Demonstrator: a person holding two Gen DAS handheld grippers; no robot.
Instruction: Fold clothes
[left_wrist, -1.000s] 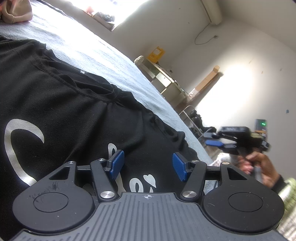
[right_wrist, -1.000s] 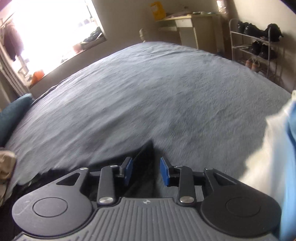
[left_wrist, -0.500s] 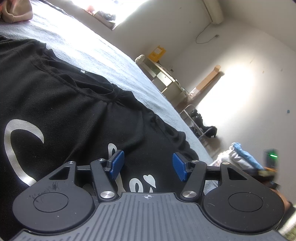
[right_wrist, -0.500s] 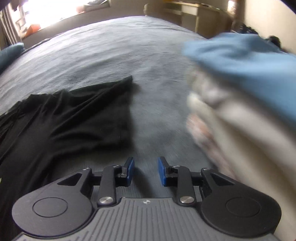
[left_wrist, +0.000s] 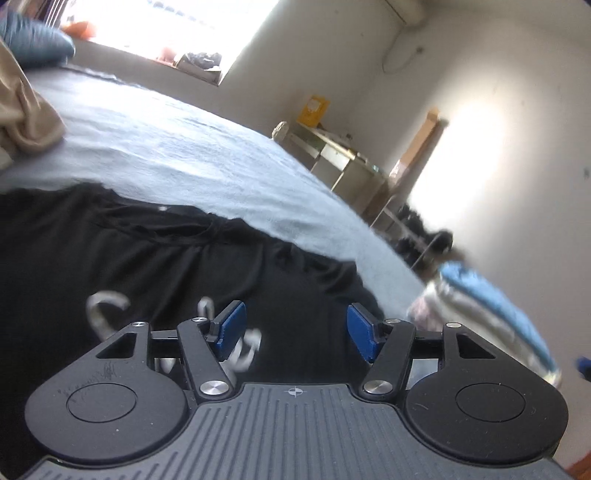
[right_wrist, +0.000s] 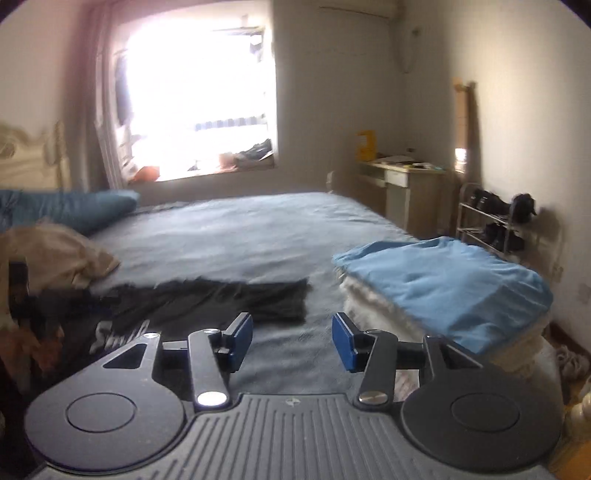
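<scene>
A black T-shirt with white lettering (left_wrist: 155, 258) lies spread on the grey-blue bed (left_wrist: 192, 155). My left gripper (left_wrist: 293, 334) hovers above the shirt's printed front, its jaws opening with nothing between the blue pads. In the right wrist view the same black T-shirt (right_wrist: 229, 299) lies ahead and to the left, one sleeve stretched toward the middle. My right gripper (right_wrist: 292, 341) is raised over the bed's near edge, its jaws opening and empty. The left gripper's dark body shows at the far left edge (right_wrist: 18, 291).
A stack of folded clothes topped by a blue piece (right_wrist: 447, 284) sits at the bed's right corner. A beige garment (right_wrist: 55, 254) and a blue pillow (right_wrist: 70, 210) lie at the left. A desk (right_wrist: 402, 184) and shoe rack (right_wrist: 495, 221) stand by the right wall.
Both grippers rose and pulled back from the shirt. The right one swung from low over the bed to a higher, level look at the room, and its jaws widened.
</scene>
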